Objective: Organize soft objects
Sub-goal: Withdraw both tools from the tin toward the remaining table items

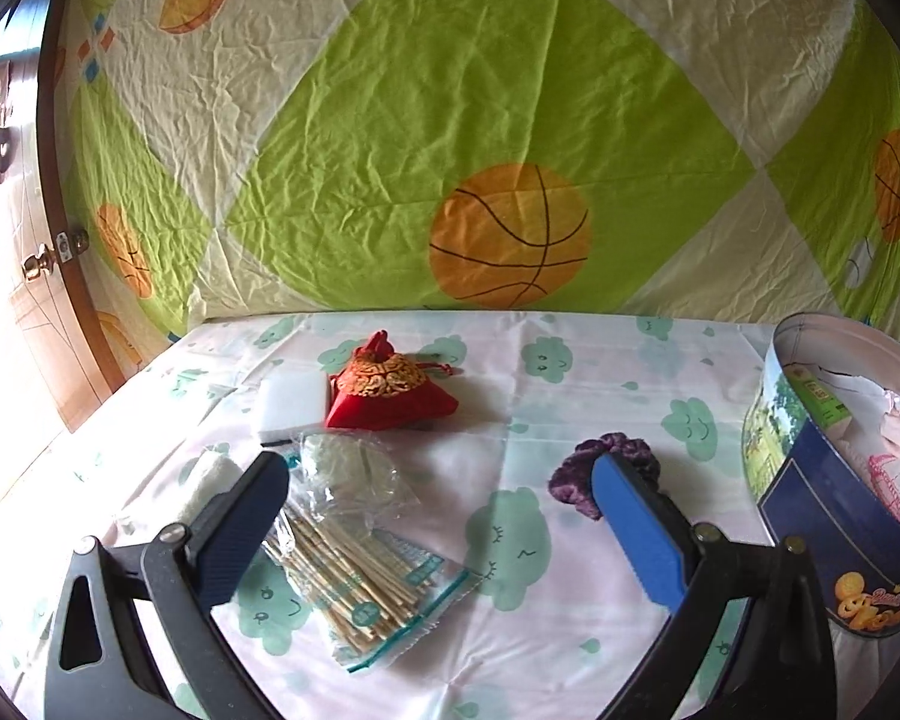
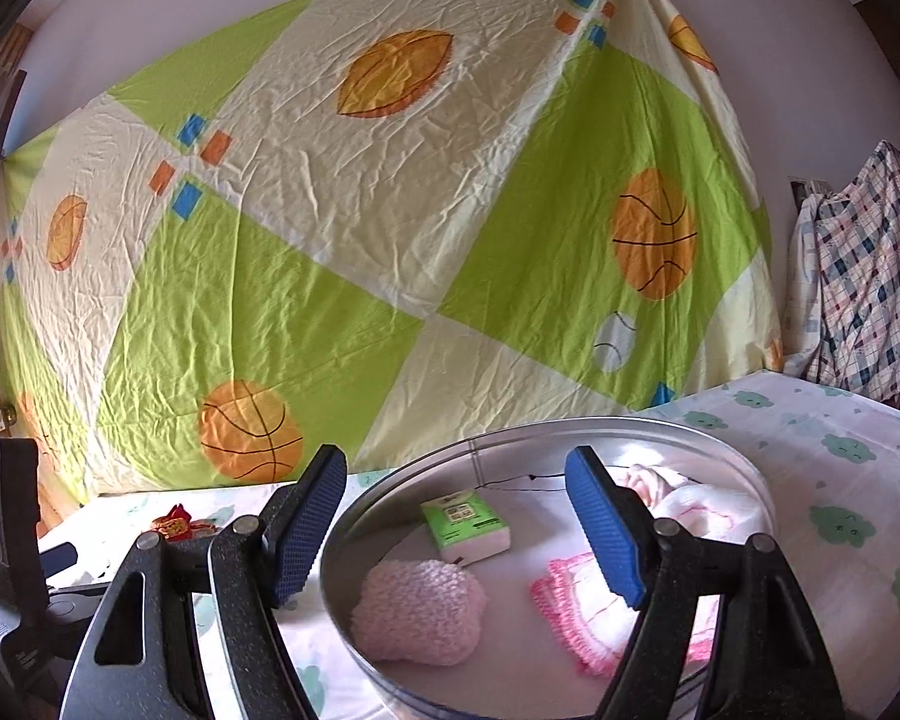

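My left gripper (image 1: 441, 477) is open and empty above the table. A purple scrunchie (image 1: 576, 474) lies just behind its right fingertip. A red drawstring pouch (image 1: 390, 393) and a white sponge block (image 1: 291, 405) lie further back. My right gripper (image 2: 456, 480) is open and empty over the round metal tin (image 2: 354, 516). The tin holds a pink knitted pad (image 2: 420, 609), a green tissue pack (image 2: 465, 525) and pink-trimmed cloth (image 2: 576, 612). The tin also shows at the right of the left wrist view (image 1: 810, 492).
A plastic bag of wooden sticks (image 1: 360, 576) and a crumpled clear bag (image 1: 354, 474) lie by the left finger, with a white roll (image 1: 207, 480) beside it. A patterned sheet (image 1: 450, 120) hangs behind the table. A door (image 1: 6, 210) stands at left.
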The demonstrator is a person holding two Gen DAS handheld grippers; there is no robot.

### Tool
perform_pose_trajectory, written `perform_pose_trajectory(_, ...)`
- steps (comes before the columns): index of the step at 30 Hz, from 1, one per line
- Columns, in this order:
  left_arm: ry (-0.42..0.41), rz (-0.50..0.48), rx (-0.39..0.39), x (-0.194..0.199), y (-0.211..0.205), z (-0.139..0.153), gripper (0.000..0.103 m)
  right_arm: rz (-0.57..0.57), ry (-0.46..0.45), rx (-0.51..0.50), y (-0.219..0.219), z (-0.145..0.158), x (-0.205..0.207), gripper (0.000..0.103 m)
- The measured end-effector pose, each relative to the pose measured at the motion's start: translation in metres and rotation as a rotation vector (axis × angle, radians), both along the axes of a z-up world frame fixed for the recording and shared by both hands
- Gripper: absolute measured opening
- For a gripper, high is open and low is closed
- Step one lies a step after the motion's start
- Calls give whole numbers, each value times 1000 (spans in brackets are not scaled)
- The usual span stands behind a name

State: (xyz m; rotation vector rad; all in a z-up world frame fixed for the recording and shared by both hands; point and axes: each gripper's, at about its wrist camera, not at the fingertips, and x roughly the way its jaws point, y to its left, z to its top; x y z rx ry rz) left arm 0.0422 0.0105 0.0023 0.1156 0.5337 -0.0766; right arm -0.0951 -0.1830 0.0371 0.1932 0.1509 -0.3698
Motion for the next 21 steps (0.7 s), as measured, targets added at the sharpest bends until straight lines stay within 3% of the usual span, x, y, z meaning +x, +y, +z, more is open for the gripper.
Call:
perform_pose_trajectory(8,34,43,-1,16,34,-4,103,88,54,-1,42,-5,24,77)
perform_pose_trajectory(14,103,93,9,36,63,-12,103,169,108,-43,79,-9,44,77)
perform_pose_trajectory(21,104,150,-1,46,101,-13,103,248,154,-47,114,-14,64,77)
